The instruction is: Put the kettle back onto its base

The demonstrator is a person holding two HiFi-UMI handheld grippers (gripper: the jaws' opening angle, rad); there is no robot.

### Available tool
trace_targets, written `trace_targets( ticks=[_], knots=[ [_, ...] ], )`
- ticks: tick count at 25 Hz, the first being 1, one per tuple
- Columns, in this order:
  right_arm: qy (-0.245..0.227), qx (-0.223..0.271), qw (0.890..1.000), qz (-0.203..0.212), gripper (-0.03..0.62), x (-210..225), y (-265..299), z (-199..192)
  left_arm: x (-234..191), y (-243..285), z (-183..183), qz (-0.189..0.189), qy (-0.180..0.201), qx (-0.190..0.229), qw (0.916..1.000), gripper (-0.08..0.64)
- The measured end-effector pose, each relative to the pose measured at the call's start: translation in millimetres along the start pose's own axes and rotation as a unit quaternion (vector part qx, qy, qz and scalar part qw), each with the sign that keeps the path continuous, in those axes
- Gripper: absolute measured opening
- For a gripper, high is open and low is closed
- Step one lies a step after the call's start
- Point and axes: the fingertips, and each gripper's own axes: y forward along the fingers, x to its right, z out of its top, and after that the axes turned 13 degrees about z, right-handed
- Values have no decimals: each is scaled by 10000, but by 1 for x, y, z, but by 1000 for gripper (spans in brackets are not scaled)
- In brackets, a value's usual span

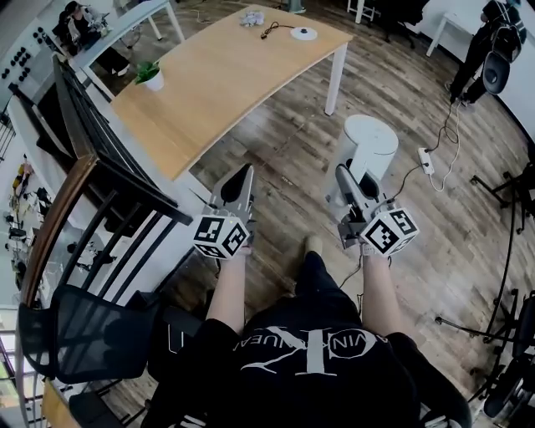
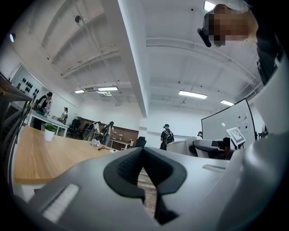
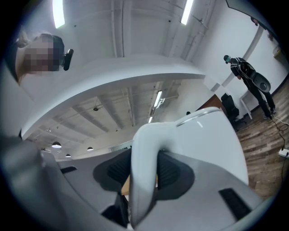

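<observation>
A white kettle (image 1: 372,142) hangs over the wood floor, and my right gripper (image 1: 344,174) is shut on its handle. In the right gripper view the curved white handle (image 3: 143,153) sits pinched between the dark pads, with the kettle body (image 3: 212,135) beyond it. My left gripper (image 1: 242,174) is level with it on the left, shut with nothing in it; its pads (image 2: 131,169) meet at the tip. The round white kettle base (image 1: 303,33), with a black cord, lies at the far end of the wooden table (image 1: 226,84), well ahead of both grippers.
A potted plant (image 1: 150,77) stands on the table's left edge and a crumpled white thing (image 1: 251,17) lies beside the base. A black railing (image 1: 100,159) and a mesh chair (image 1: 84,334) are on the left. A power strip (image 1: 426,160) with cables and tripod legs (image 1: 501,188) are on the right.
</observation>
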Motion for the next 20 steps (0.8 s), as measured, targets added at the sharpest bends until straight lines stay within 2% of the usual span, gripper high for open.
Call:
trace_targets(
  ticks=[3, 10, 20],
  knots=[
    [-36, -31, 10000, 42, 158, 27, 21, 9, -4, 36, 2, 7, -53, 2, 10000, 11],
    [-114, -72, 9998, 124, 158, 94, 54, 37, 5, 120, 4, -1, 113, -52, 9999, 11],
    [-141, -183, 9992, 326, 158, 182, 81, 56, 8, 212, -3, 208, 174, -9, 9996, 11]
  ],
)
